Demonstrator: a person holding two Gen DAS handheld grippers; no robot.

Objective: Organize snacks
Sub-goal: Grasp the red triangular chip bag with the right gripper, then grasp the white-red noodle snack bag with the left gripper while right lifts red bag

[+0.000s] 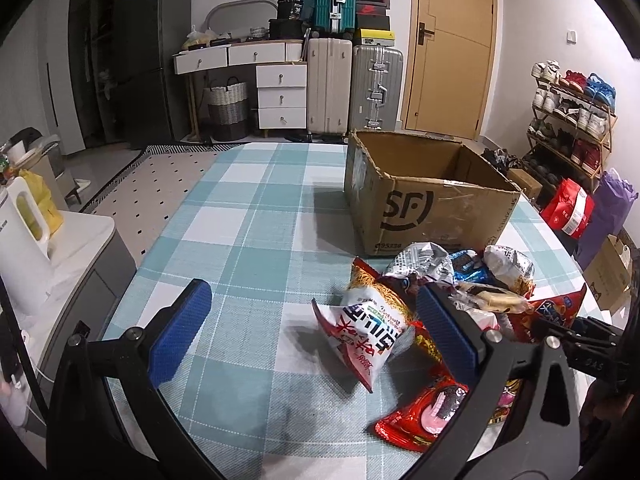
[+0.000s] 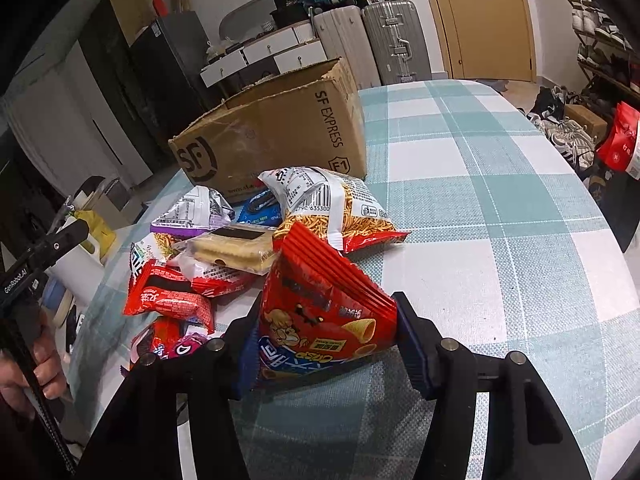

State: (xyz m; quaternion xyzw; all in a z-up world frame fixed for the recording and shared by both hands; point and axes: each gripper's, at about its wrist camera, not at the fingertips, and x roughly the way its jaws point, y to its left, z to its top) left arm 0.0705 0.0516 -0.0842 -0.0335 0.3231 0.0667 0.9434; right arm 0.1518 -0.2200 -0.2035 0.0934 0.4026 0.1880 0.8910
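Observation:
A pile of snack bags [image 2: 224, 248] lies on the checked tablecloth in front of an open SF cardboard box [image 1: 424, 196], which also shows in the right wrist view [image 2: 276, 128]. My right gripper [image 2: 326, 344] is shut on a red chip bag [image 2: 320, 316], its blue pads pressing both sides. My left gripper [image 1: 316, 320] is open, low over the table, with a white and red noodle snack bag [image 1: 368, 328] between its blue pads and nearer the right finger [image 1: 444, 324]. The box's inside is mostly hidden.
The table [image 1: 248, 216] stretches to the left and behind the pile. A white cabinet with a kettle [image 1: 24, 232] stands left of the table. Suitcases [image 1: 352, 88], drawers and a door are at the back; a shoe rack [image 1: 572, 120] stands right.

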